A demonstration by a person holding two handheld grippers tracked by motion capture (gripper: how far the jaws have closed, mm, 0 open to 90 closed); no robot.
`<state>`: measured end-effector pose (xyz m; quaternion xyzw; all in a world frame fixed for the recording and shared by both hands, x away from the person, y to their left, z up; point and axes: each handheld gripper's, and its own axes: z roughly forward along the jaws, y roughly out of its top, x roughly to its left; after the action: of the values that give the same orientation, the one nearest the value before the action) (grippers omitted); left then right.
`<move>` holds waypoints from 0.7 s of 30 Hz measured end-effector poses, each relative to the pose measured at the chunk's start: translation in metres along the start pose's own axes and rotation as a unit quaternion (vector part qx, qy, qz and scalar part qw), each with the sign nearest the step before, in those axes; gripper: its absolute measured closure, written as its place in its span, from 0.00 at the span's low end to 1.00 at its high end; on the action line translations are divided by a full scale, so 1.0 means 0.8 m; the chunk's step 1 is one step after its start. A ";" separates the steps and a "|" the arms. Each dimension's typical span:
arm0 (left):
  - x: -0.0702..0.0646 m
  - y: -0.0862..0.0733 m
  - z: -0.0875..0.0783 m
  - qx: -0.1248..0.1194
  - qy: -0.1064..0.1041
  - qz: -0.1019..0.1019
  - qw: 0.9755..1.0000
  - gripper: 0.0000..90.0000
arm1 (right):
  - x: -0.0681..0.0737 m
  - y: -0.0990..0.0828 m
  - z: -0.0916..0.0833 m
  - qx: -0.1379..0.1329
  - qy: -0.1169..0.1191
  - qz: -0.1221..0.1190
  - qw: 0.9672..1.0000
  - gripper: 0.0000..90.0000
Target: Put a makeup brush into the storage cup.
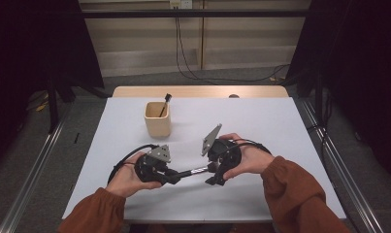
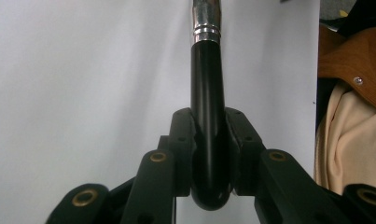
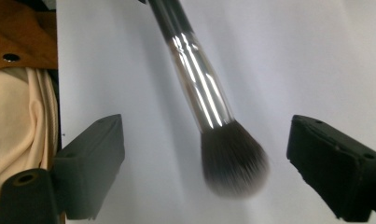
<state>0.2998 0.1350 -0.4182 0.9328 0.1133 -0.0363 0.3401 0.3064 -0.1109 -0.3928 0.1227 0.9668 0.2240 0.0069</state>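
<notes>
A makeup brush point(image 1: 193, 171) with a black handle point(image 2: 207, 116), a shiny silver ferrule point(image 3: 199, 79) and a dark bristle head point(image 3: 232, 161) lies level between the two grippers over the white table. My left gripper point(image 1: 172, 175) is shut on the handle's rounded end. My right gripper point(image 1: 213, 174) is open, its jaws wide apart on either side of the bristle head without touching it. The left gripper's fingers point(image 2: 181, 154) press the handle from both sides.
A pale wooden cup point(image 1: 157, 118) stands at the table's back left with one thin dark brush point(image 1: 164, 104) leaning in it. The white tabletop point(image 1: 261, 121) has free room to the right. A wooden chair and cream cloth point(image 2: 344, 135) lie past the near edge.
</notes>
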 end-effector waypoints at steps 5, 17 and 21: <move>0.002 -0.009 -0.004 -0.001 0.004 -0.013 1.000 0.83 | -0.001 -0.010 -0.005 -0.006 -0.002 0.001 1.000 0.07; 0.003 -0.027 -0.026 -0.036 0.020 -0.040 0.998 0.83 | -0.008 -0.036 -0.012 -0.028 -0.013 0.041 0.999 0.09; 0.003 -0.036 -0.029 -0.053 0.023 -0.053 0.997 0.83 | -0.010 -0.046 -0.012 -0.031 -0.016 0.050 0.998 0.09</move>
<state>0.2950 0.1715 -0.4186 0.9067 0.1721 -0.0270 0.3841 0.3047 -0.1490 -0.4003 0.1745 0.9518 0.2520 0.0144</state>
